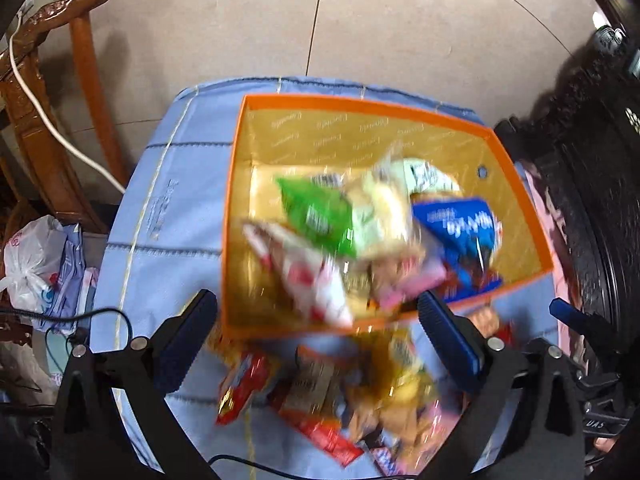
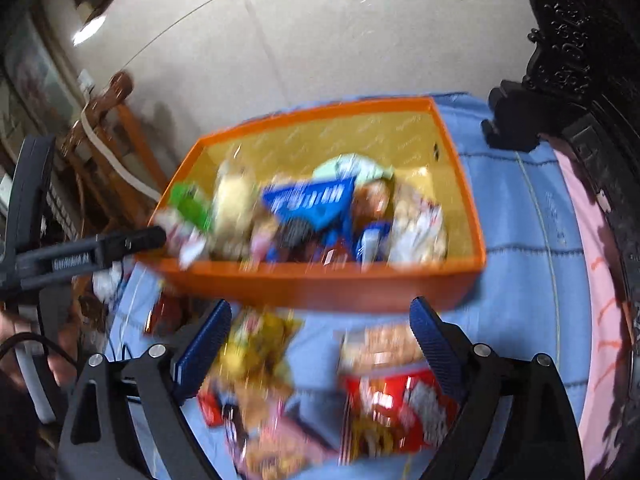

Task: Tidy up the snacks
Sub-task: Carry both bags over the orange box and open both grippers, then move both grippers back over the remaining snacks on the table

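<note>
Here both the left gripper (image 1: 316, 336) and right gripper (image 2: 320, 340) hover spread and empty over loose foil snack packets (image 2: 384, 396), seemingly nearer the right, with the orange cardboard box (image 2: 320, 284) just beyond.

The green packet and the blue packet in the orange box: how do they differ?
The green packet lies toward the box's left side; the blue packet lies toward its right. The green one looks smaller than the blue one, which carries white lettering. Both rest on top of the pile inside the orange box, neither held by a gripper. Blur hides finer detail.
</note>
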Demonstrator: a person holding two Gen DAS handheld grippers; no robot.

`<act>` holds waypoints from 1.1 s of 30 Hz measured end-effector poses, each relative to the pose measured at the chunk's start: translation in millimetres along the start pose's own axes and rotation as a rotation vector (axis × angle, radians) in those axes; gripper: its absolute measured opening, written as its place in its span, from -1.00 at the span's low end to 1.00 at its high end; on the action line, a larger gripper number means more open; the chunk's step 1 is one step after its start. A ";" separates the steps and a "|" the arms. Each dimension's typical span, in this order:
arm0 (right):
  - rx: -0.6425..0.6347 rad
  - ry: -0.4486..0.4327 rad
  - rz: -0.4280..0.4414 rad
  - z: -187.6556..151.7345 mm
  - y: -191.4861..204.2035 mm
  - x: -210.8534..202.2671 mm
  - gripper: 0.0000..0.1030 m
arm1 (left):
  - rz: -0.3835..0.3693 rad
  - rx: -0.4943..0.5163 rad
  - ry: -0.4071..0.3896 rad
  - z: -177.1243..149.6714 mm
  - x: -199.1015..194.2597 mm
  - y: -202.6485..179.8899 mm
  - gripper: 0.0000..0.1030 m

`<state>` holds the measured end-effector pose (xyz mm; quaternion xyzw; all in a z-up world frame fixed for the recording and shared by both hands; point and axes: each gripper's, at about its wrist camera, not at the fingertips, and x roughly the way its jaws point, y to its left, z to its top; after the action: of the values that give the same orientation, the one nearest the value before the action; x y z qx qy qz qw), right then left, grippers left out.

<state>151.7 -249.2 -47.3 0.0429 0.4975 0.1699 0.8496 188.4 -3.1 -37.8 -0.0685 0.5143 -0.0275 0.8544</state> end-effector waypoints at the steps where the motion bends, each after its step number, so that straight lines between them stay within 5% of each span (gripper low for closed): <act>1: 0.001 0.009 -0.001 -7.2 0.9 -2.1 0.79 | 0.001 0.001 -0.002 -6.7 -3.0 1.8 0.92; 14: 0.045 0.198 0.041 -105.6 15.1 -0.6 0.82 | 0.045 -0.080 0.138 -100.2 7.0 48.8 0.92; 21: 0.066 0.194 0.028 -114.8 13.7 -9.9 0.82 | 0.105 -0.166 0.111 -87.0 23.0 78.6 0.91; 27: 0.087 0.201 0.008 -120.9 12.0 -13.7 0.83 | 0.138 -0.054 0.167 -73.0 65.9 59.9 0.90; 28: 0.095 0.204 0.004 -122.5 11.4 -13.7 0.83 | 0.129 -0.041 0.173 -73.6 69.5 55.8 0.64; 29: 0.100 0.206 0.002 -123.3 10.9 -13.5 0.84 | 0.098 -0.026 0.177 -75.2 73.4 51.5 -0.07; 30: 0.104 0.207 0.000 -123.6 11.3 -13.3 0.84 | 0.060 0.001 0.196 -79.1 77.2 45.0 -0.21; 33: 0.112 0.212 -0.003 -123.2 12.1 -11.3 0.84 | 0.020 0.147 0.193 -97.7 69.5 19.5 -0.22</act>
<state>37.7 -253.4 -96.8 0.0715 0.5934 0.1442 0.7886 134.3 -0.6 -146.6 0.0026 0.5912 -0.0631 0.8040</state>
